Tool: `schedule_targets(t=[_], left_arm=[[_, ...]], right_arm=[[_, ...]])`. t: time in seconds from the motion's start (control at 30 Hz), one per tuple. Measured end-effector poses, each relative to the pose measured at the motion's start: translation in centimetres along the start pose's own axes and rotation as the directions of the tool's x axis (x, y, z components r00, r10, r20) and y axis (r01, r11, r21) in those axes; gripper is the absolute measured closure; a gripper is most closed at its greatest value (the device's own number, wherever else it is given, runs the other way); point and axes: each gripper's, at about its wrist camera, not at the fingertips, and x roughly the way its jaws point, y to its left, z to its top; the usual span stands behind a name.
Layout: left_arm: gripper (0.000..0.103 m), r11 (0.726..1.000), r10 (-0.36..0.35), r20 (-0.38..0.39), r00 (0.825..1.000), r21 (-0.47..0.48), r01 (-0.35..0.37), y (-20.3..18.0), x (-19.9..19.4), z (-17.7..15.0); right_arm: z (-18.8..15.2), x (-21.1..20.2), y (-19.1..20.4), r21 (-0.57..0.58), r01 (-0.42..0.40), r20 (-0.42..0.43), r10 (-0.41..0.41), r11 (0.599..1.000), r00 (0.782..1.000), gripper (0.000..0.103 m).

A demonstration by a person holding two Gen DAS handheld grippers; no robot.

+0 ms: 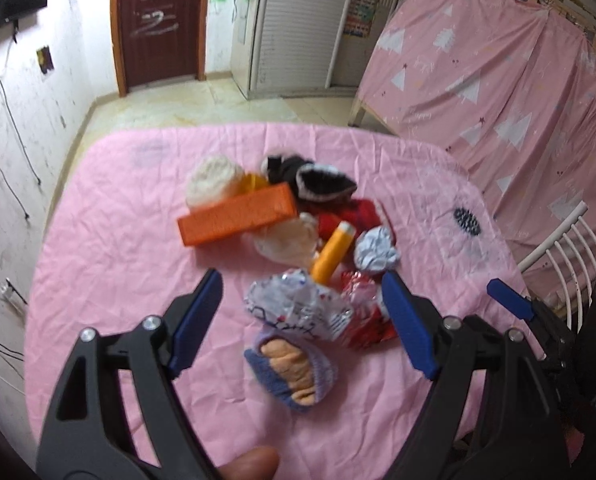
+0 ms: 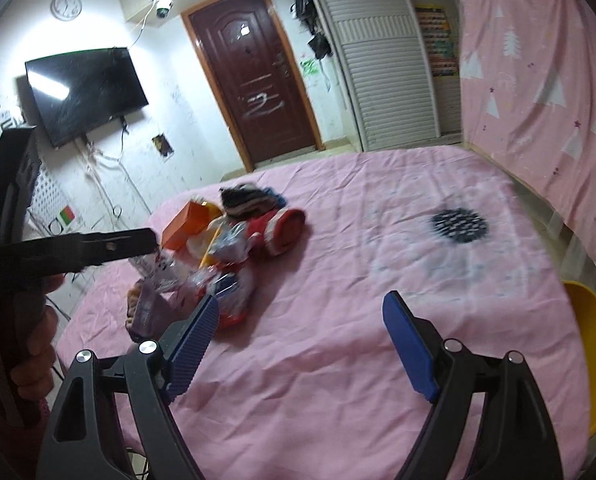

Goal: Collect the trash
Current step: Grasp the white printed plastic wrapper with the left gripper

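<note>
- Crumpled wrappers (image 1: 298, 304), silver and red, are lying in a heap on the pink tablecloth (image 1: 118, 260), mixed with an orange box (image 1: 236, 214), a yellow tube (image 1: 332, 252) and rolled socks (image 1: 294, 368).
- I am holding the left gripper (image 1: 302, 292) over the heap, its jaws spread and gripping nothing.
- I am keeping the right gripper (image 2: 302, 312) spread too, empty, above bare cloth beside the heap.

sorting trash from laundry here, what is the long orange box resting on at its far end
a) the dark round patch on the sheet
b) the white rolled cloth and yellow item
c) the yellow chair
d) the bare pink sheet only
b: in the left wrist view the orange box tilts up at its far end, overlapping the white rolled cloth and a yellow item behind it.
</note>
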Motion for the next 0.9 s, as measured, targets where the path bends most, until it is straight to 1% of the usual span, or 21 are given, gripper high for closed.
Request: schedule_targets(t=[0.03, 0.07, 0.1, 0.13, 0.2, 0.27, 0.3, 0.37, 0.4, 0.6, 0.7, 0.77, 0.8, 0.83, 0.87, 0.9], left_arm=[[0.026, 1.0, -0.004, -0.011, 1.0, -0.005, 0.003, 0.2, 0.6, -0.2], [0.032, 1.0, -0.01, -0.019, 1.0, -0.011, 0.01, 0.3, 0.9, -0.3], [0.04, 0.999, -0.033, -0.038, 0.999, -0.021, 0.032, 0.5, 1.5, -0.5], [0.044, 0.998, -0.05, -0.05, 0.998, -0.03, 0.048, 0.7, 1.9, -0.6], [0.067, 0.997, -0.072, -0.06, 0.996, -0.042, 0.07, 1.0, 2.3, -0.8], [0.072, 0.995, -0.09, -0.058, 0.994, -0.045, 0.087, 1.3, 2.3, -0.9], [0.078, 0.995, -0.088, -0.048, 0.995, -0.049, 0.086, 1.5, 2.2, -1.1], [0.081, 0.995, -0.084, -0.033, 0.996, -0.048, 0.083, 1.7, 1.8, -1.2], [0.082, 0.994, -0.096, -0.024, 0.995, -0.054, 0.095, 1.9, 1.6, -1.3], [0.082, 0.99, -0.119, 0.029, 0.992, -0.077, 0.121, 3.2, -0.3, -1.0], [0.082, 0.988, -0.121, 0.064, 0.991, -0.092, 0.127, 3.8, -1.5, -0.8], [0.082, 0.987, -0.123, 0.08, 0.989, -0.097, 0.131, 4.3, -2.1, -0.8], [0.082, 0.986, -0.124, 0.085, 0.989, -0.099, 0.132, 4.3, -2.3, -0.8], [0.082, 0.986, -0.125, 0.089, 0.988, -0.1, 0.134, 4.4, -2.6, -0.8], [0.082, 0.986, -0.128, 0.092, 0.988, -0.099, 0.136, 4.4, -2.7, -0.8], [0.082, 0.986, -0.129, 0.093, 0.987, -0.098, 0.138, 4.4, -2.8, -0.8]], right_arm=[[-0.1, 0.4, 0.6, -0.009, 0.0, -0.01, 0.0, 1.0, 1.0, 0.026], [-0.1, 0.7, 1.0, -0.018, 0.0, -0.018, 0.0, 1.0, 1.0, 0.026], [-0.1, 1.0, 1.4, -0.024, 0.0, -0.023, 0.0, 1.0, 1.0, 0.026], [-0.1, 1.4, 1.8, -0.032, 0.0, -0.032, -0.001, 0.999, 0.999, 0.026], [-0.1, 2.0, 2.6, -0.048, 0.005, -0.049, -0.007, 0.999, 0.999, 0.024], [0.0, 2.6, 3.3, -0.061, 0.007, -0.06, -0.01, 0.998, 0.998, 0.023], [0.1, 2.9, 3.5, -0.066, 0.008, -0.065, -0.012, 0.998, 0.998, 0.022], [0.3, 3.5, 4.1, -0.07, 0.01, -0.074, -0.016, 0.997, 0.997, 0.021], [0.4, 3.8, 4.3, -0.07, 0.011, -0.081, -0.017, 0.998, 0.997, 0.021], [0.9, 5.6, 5.8, -0.083, 0.002, -0.119, -0.011, 0.997, 0.993, 0.021], [0.9, 6.5, 6.2, -0.085, 0.015, -0.15, -0.028, 0.996, 0.988, 0.022], [0.9, 6.9, 6.2, -0.083, 0.019, -0.164, -0.032, 0.996, 0.986, 0.03], [0.9, 7.2, 6.3, -0.084, 0.019, -0.174, -0.034, 0.996, 0.984, 0.043], [0.8, 7.4, 6.2, -0.086, 0.026, -0.178, -0.041, 0.996, 0.983, 0.048], [0.8, 7.3, 6.2, -0.089, 0.031, -0.173, -0.046, 0.996, 0.984, 0.061], [0.8, 7.3, 6.2, -0.089, 0.027, -0.174, -0.042, 0.996, 0.984, 0.067]])
